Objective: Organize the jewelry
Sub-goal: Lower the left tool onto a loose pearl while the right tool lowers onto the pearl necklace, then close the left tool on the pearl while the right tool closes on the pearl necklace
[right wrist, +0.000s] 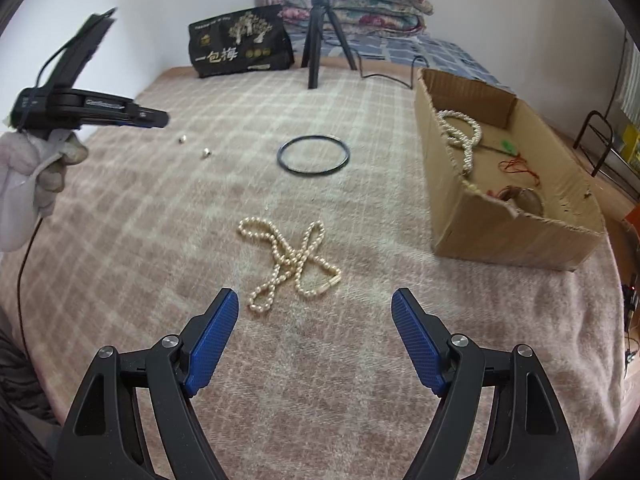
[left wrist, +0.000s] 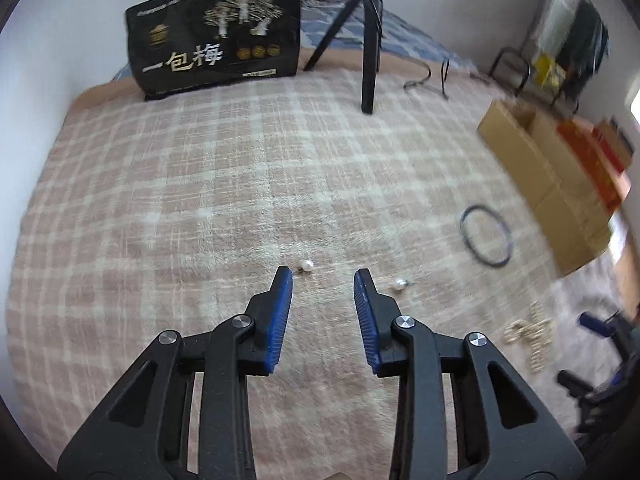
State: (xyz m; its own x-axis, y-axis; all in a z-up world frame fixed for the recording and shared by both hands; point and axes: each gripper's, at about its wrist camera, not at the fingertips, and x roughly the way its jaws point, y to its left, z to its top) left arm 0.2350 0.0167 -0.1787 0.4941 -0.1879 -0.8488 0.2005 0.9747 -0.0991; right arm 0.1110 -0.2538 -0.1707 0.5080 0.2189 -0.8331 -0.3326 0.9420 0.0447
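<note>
Here the pearl necklace [right wrist: 289, 261] lies tangled on the bed's checked blanket [right wrist: 360, 360], its loops running away from the right claw [right wrist: 315, 305] — wide open, empty. The cardboard box [right wrist: 516, 236] — right of it — holds another pearl strand [right wrist: 460, 136]. The left claw [left wrist: 323, 278], partly open and empty, hovers between two loose pearls [left wrist: 307, 266]; bare blanket surrounds the black ring [right wrist: 313, 155].
</note>
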